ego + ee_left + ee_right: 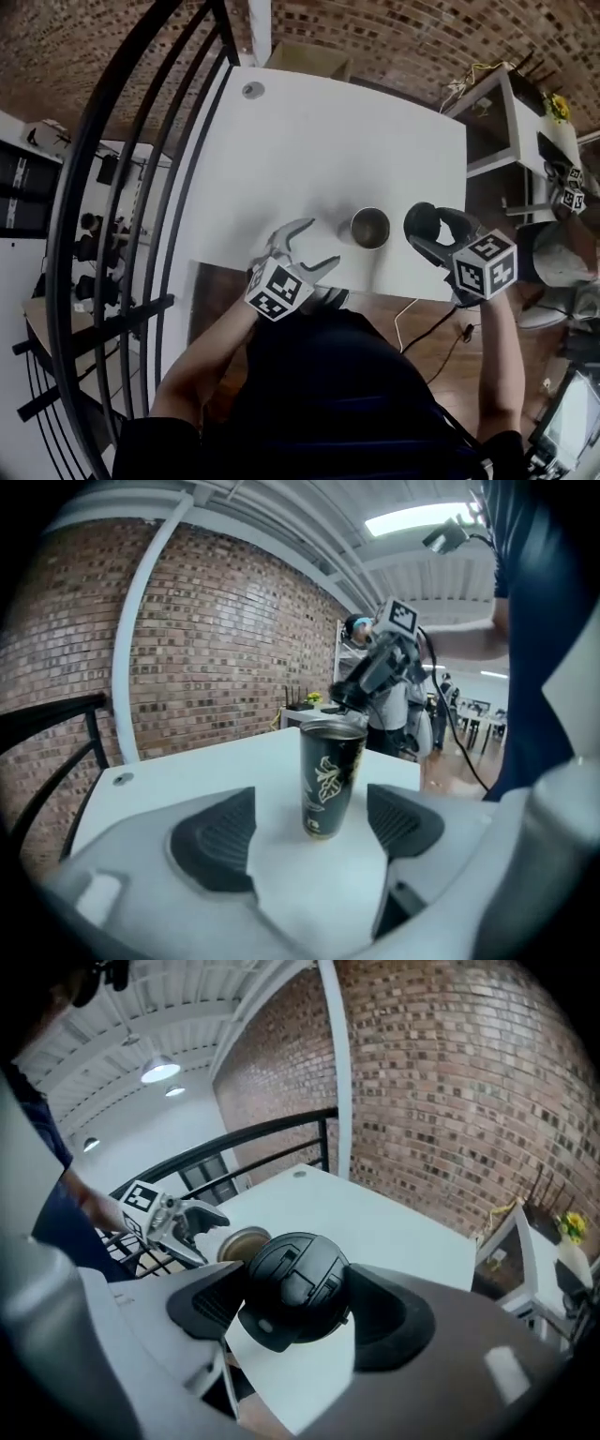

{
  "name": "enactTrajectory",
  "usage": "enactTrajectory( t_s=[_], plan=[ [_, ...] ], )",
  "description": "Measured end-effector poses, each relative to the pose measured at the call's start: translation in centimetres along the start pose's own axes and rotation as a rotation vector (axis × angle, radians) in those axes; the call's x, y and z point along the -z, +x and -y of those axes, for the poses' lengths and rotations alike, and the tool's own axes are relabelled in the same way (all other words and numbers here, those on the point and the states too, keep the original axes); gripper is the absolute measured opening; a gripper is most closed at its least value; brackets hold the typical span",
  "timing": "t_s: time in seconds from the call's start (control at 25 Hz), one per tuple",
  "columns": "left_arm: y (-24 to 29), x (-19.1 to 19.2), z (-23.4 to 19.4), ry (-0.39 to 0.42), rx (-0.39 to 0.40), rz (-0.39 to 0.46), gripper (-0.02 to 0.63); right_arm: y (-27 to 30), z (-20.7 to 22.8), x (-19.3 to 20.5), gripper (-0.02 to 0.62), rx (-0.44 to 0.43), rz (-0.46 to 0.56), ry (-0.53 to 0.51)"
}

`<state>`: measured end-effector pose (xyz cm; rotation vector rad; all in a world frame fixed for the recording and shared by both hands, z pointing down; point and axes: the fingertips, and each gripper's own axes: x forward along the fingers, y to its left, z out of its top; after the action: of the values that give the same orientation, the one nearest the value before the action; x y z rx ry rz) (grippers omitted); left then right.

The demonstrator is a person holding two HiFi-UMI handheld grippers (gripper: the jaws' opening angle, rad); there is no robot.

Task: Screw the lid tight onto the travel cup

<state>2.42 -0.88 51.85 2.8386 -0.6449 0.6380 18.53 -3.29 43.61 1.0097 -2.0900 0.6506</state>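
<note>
A black travel cup (369, 228) with a pale leaf print stands upright and uncovered on the white table (328, 141), near its front edge. My left gripper (314, 246) is just left of the cup, jaws wide. In the left gripper view the cup (330, 778) stands a little past the two pads (217, 838), touching neither. My right gripper (427, 230) hangs just right of the cup, shut on the round black lid (422, 221). In the right gripper view the lid (296, 1286) is clamped between both pads, with the cup's open rim (246, 1241) behind it.
A black stair railing (141, 187) runs along the table's left side. A round cable grommet (252, 90) sits at the table's far left corner. A white shelf unit (511, 122) stands to the right. The table's front edge lies right below both grippers.
</note>
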Motion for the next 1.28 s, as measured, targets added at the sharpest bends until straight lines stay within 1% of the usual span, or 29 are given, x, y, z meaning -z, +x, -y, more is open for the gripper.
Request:
enactTrajectory(
  t_s=[0.12, 0.2, 0.28, 0.4, 0.48, 0.6, 0.68, 0.8, 0.92, 1.04, 1.08, 1.16, 1.28],
  plan=[
    [1.8, -1.1, 0.9, 0.065, 0.092, -0.003, 0.386, -0.8, -3.4, -2.9, 0.351, -0.055, -0.014, -0.135],
    [2.8, -1.6, 1.5, 0.114, 0.138, -0.001, 0.394, 0.0, -5.6, -3.7, 0.351, -0.106, -0.053, -0.210],
    [3.9, -2.2, 1.8, 0.161, 0.167, 0.000, 0.402, 1.3, -6.7, -3.7, 0.351, -0.139, -0.101, -0.266],
    [5.7, -2.7, 2.1, 0.237, 0.227, -0.014, 0.405, 3.4, -6.9, -3.1, 0.351, -0.144, -0.179, -0.337],
    [6.5, -2.6, 2.4, 0.287, 0.276, -0.040, 0.405, 4.5, -7.0, -2.7, 0.351, -0.157, -0.226, -0.377],
    [7.5, -2.0, 3.0, 0.353, 0.324, -0.077, 0.405, 5.2, -7.5, -2.4, 0.351, -0.187, -0.270, -0.428],
    [8.1, -1.6, 3.4, 0.374, 0.350, -0.089, 0.405, 5.5, -8.0, -2.3, 0.351, -0.202, -0.281, -0.456],
    [8.5, -1.2, 3.6, 0.381, 0.370, -0.093, 0.405, 6.2, -8.3, -1.8, 0.351, -0.207, -0.297, -0.499],
    [8.6, -1.4, 3.6, 0.368, 0.361, -0.078, 0.405, 6.5, -8.6, -1.9, 0.351, -0.206, -0.288, -0.494],
    [8.8, -1.7, 3.8, 0.343, 0.313, -0.064, 0.391, 6.3, -8.5, -1.9, 0.351, -0.175, -0.262, -0.450],
    [8.8, -1.7, 3.8, 0.327, 0.286, -0.058, 0.390, 6.2, -8.5, -1.8, 0.351, -0.156, -0.255, -0.419],
    [8.7, -1.8, 3.6, 0.278, 0.214, -0.043, 0.385, 6.0, -8.3, -2.0, 0.350, -0.108, -0.233, -0.321],
    [8.6, -1.8, 3.5, 0.173, 0.082, -0.019, 0.378, 6.0, -7.8, -2.2, 0.350, -0.021, -0.175, -0.145]
  ],
)
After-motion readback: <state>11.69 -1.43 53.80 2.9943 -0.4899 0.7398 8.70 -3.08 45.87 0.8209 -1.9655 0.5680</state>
